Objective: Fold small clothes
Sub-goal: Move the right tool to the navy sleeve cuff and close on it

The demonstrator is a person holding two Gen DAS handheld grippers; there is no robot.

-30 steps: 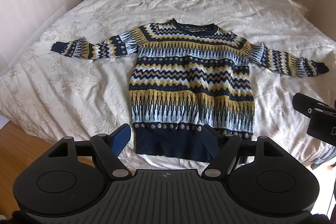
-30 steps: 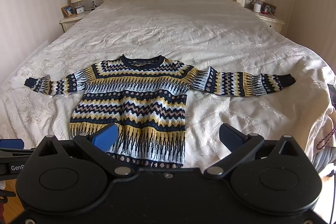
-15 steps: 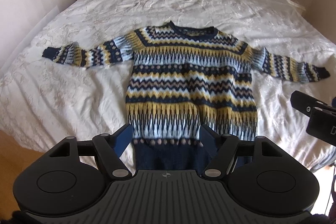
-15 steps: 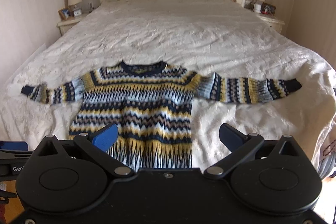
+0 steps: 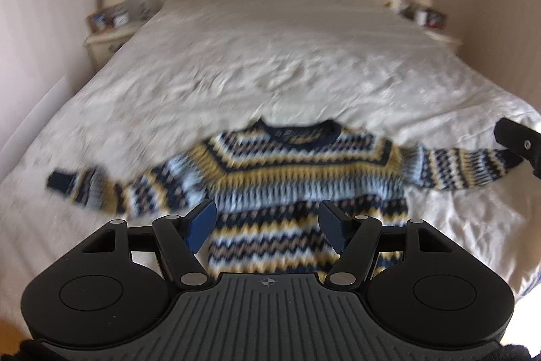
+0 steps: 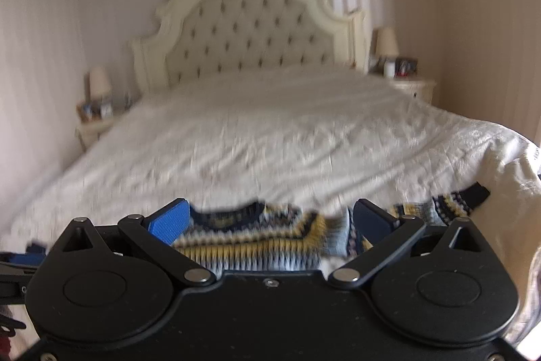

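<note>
A navy, yellow and pale-blue patterned sweater (image 5: 290,168) lies flat on the white bed (image 5: 270,63), face up, both sleeves spread out, collar toward the headboard. My left gripper (image 5: 268,227) is open and empty, low over the sweater's lower body. My right gripper (image 6: 270,222) is open and empty; between its fingers I see the sweater's collar and chest (image 6: 257,242). The right sleeve cuff (image 6: 473,195) lies near the bed's right edge. The sweater's hem is hidden behind the gripper bodies. Both views are blurred.
A tufted cream headboard (image 6: 250,32) stands at the far end. Nightstands with lamps flank the bed, left (image 5: 108,36) and right (image 6: 402,80). The other gripper's black tip (image 5: 517,141) shows at the right edge of the left wrist view.
Both grippers have dropped lower and tilted up, so the headboard and walls fill more of each view. The sweater has not moved. Both grippers stay open.
</note>
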